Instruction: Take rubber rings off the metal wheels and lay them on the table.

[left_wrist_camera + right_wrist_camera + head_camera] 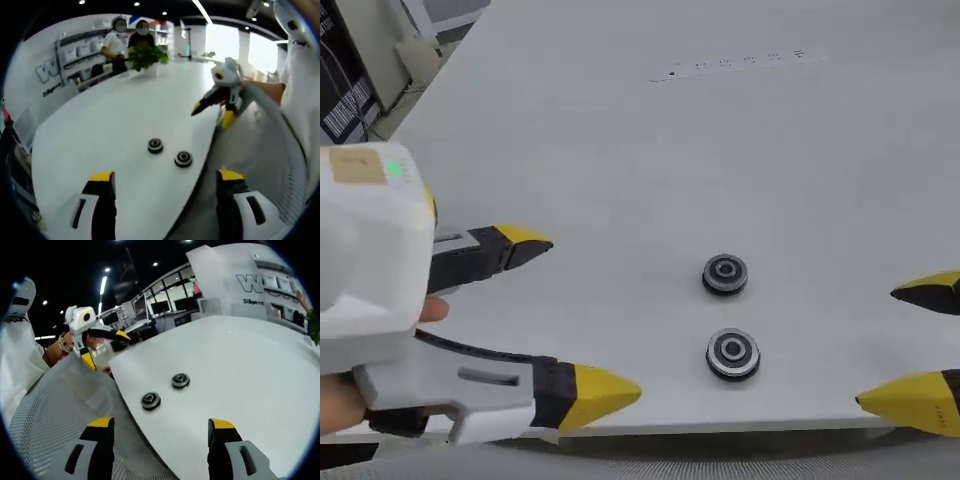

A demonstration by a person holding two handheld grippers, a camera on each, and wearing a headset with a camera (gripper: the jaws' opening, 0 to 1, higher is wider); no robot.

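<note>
Bench: flat white table [620,150], matt top. Two small round silver metal wheels lie flat on it close to the front edge, just beside each other but not touching: the far wheel [725,275] and the near wheel [733,354], which is closer to the edge. Each carries a black rubber ring [717,354] around it. I take the dark band to be the ring, since the picture is too coarse to separate ring from hub with certainty. Both rings sit on their wheels.

Left gripper [590,318]: white body, black jaws, yellow tips, held in a hand [340,405] at the left of the head view. Jaws spread wide with nothing between them, over the front left of the table, well apart from both wheels. In the left gripper view the wheels lie ahead of the jaws, the near wheel [183,159] to the right of the far wheel [155,145].

Right gripper [878,346]: yellow tips enter at the right edge of the head view, about level with the wheels. Jaws spread, gripping nothing, near the wheels without touching. In the right gripper view the near wheel [150,400] sits by the table edge and the far wheel [180,381] lies further in.

Other items: a row of sockets [735,65] set in the far part of the table top. Grey mesh surface [50,430] beside the table edge. Green leafy plant [145,56] at the table's far end.
</note>
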